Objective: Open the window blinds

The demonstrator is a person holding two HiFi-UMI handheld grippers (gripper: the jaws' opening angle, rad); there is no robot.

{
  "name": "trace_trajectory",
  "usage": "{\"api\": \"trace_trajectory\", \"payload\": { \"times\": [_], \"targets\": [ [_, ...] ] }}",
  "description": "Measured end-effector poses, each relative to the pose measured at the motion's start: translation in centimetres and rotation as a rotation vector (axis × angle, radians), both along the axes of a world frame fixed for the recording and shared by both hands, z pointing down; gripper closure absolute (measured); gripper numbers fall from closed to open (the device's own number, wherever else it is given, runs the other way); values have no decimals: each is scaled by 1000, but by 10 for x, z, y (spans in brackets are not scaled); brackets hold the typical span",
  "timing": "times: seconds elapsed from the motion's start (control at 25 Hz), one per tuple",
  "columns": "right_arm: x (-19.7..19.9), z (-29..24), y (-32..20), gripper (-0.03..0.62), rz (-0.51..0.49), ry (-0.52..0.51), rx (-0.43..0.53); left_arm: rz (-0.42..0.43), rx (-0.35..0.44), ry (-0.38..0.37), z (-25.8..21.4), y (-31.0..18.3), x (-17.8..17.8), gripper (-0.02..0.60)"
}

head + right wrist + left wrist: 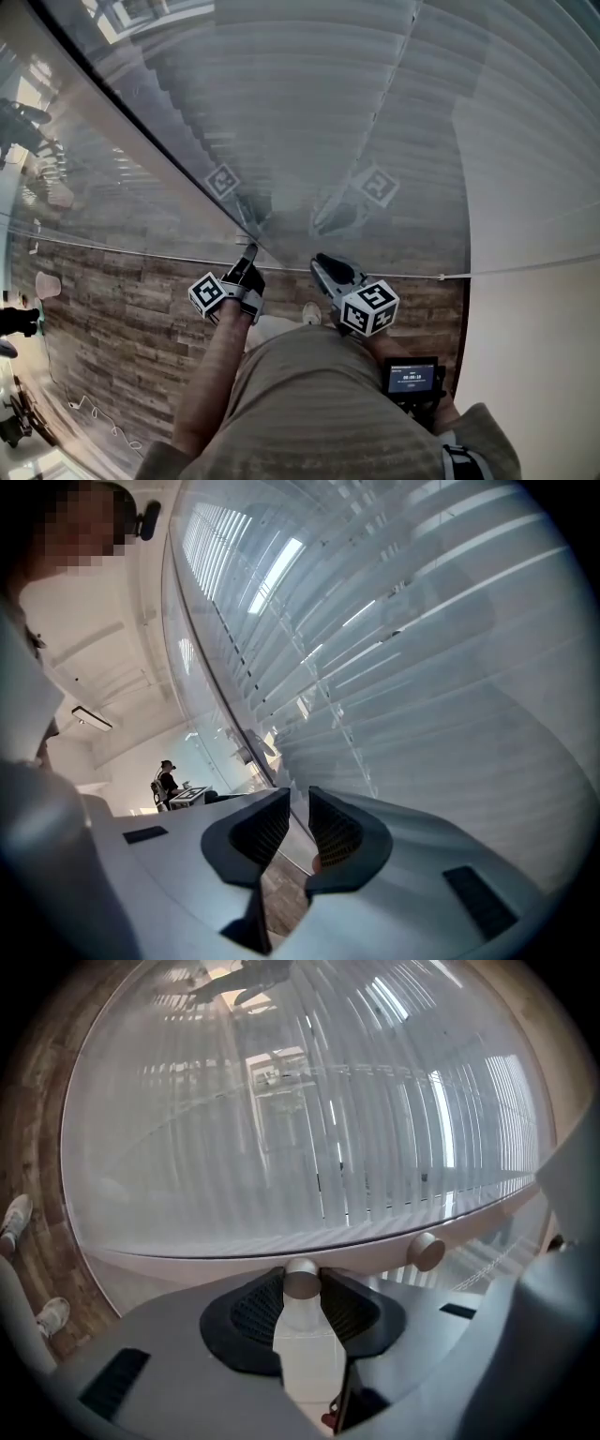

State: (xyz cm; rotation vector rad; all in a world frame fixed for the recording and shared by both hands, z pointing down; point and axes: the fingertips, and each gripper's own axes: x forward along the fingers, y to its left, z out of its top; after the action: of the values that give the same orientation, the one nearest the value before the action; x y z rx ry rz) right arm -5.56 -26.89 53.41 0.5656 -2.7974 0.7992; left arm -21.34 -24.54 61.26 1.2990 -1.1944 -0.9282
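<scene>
The white slatted blinds (328,112) hang behind glass that mirrors both marker cubes. In the left gripper view the slats (309,1119) stand close together, with thin bright slits between them. My left gripper (247,255) reaches to the glass and is shut on the blinds' translucent tilt wand (301,1309), whose round end cap (301,1278) shows between the pads. A second round knob (427,1251) sits just to the right. My right gripper (325,265) hangs beside it near the glass, its jaws (292,827) a narrow gap apart with nothing between them.
Wood-plank floor (122,309) lies below, with a thin white cable (94,412) at the left. A plain white wall (534,356) fills the right. A small screen device (411,377) hangs at my waist. A person (166,782) stands far off in the room.
</scene>
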Motion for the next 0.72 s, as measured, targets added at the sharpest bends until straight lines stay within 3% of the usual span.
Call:
{"api": "trace_trajectory", "payload": {
  "times": [0.24,0.36,0.4,0.48,0.52,0.6,0.72],
  "targets": [
    [-1,1,4,542,-8,-1,-1,-34,80,312,3,1,3,446],
    [1,4,4,542,-11,-3,-1,-35,95,303,5,2,4,446],
    [1,4,3,542,-11,-4,0,-34,93,255,4,0,3,446],
    [-1,2,2,542,-11,-3,1,-22,78,76,-2,-2,1,442],
    [-2,1,2,542,-11,-3,1,-1,61,-35,-5,-2,1,436],
    [-2,0,3,542,-10,-3,-1,73,8,-260,-6,0,7,364],
    [0,1,2,542,-3,-3,-2,176,-102,-613,2,4,11,360]
  ]
}}
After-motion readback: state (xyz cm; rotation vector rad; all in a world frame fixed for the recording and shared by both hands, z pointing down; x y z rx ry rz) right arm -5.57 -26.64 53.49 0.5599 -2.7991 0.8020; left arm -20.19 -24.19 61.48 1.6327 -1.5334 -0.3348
